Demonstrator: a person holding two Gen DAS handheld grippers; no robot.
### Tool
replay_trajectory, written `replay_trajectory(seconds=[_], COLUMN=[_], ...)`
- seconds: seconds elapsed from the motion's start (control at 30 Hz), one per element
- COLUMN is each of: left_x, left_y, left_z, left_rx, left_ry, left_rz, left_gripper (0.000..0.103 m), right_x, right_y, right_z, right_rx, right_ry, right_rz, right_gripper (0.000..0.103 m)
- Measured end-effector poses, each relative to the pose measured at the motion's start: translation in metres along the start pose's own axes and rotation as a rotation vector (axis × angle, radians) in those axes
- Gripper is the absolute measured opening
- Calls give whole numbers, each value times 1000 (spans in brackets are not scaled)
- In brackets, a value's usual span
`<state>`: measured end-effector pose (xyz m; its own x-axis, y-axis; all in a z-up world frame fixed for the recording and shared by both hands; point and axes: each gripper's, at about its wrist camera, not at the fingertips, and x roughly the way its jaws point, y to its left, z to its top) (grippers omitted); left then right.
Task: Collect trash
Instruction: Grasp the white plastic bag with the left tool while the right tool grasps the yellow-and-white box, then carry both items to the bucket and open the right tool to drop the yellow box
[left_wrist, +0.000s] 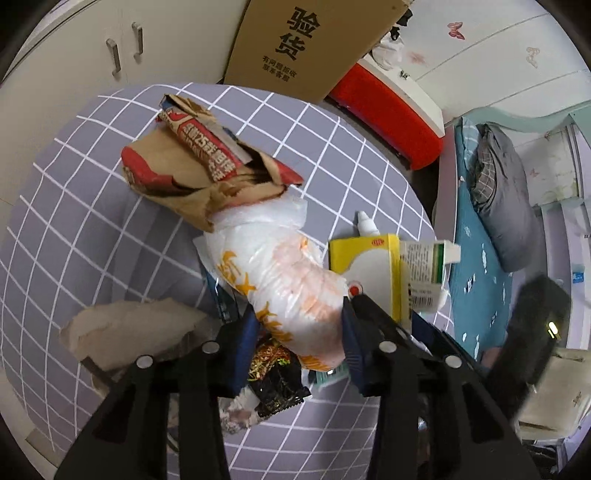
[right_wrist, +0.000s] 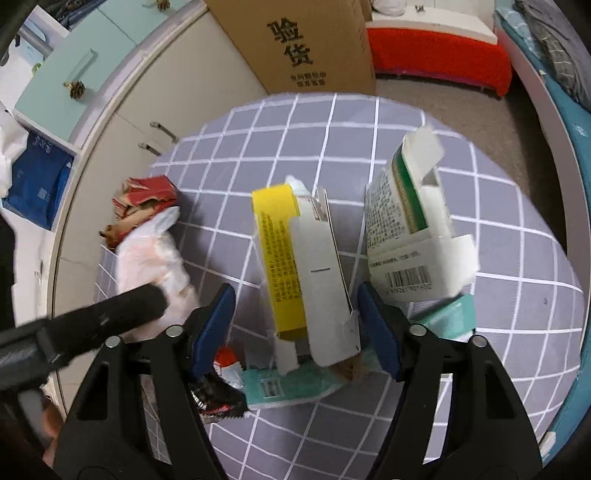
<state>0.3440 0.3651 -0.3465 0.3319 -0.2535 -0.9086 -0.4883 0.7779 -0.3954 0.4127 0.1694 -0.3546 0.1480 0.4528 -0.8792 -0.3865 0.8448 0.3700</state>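
A white plastic bag with orange print (left_wrist: 280, 266) lies on the grey checked table (left_wrist: 74, 206); my left gripper (left_wrist: 299, 332) is open with a blue pad on each side of the bag's near end. A crumpled brown and red paper bag (left_wrist: 199, 166) lies beyond it. My right gripper (right_wrist: 295, 325) is open around the near end of a yellow and white carton (right_wrist: 295, 258). A white and green carton (right_wrist: 410, 221) stands to its right. A teal box (right_wrist: 295, 387) and a dark snack wrapper (right_wrist: 218, 398) lie under the right gripper.
A brown cardboard box (left_wrist: 303, 44) stands behind the table, beside a red seat (left_wrist: 391, 114). White cabinets (right_wrist: 155, 103) are at the left. A bed with a teal sheet (left_wrist: 476, 266) is at the right. Crumpled brown paper (left_wrist: 129, 328) lies by the left gripper.
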Motion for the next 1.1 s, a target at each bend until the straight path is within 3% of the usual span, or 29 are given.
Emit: replay_trajectory(seconds=[0.03,0.07,0.33,0.73,1.1], left_x=[-2,-4,-27,-58,-55], left_y=[0,-1,-23,-65,-162], left_z=[-2,-4,-23,-70,-128], left_rx=[0,-1,34,54,169], left_ry=[-2,-4,-36,-89,-80], left_rz=[1,2,19,62,24], left_gripper=[42,42,41,41,41], right_x=[1,1,-32,-94,-179], right_y=[-2,-3,-10,-37,-120], right_z=[1,1,-13,-49,-79], right_rx=[-2,-2,2,20,85], right_ry=[5,14,53,40,-72], right_rz=[1,9,48,137,144], right_gripper=[48,47,46,46,46])
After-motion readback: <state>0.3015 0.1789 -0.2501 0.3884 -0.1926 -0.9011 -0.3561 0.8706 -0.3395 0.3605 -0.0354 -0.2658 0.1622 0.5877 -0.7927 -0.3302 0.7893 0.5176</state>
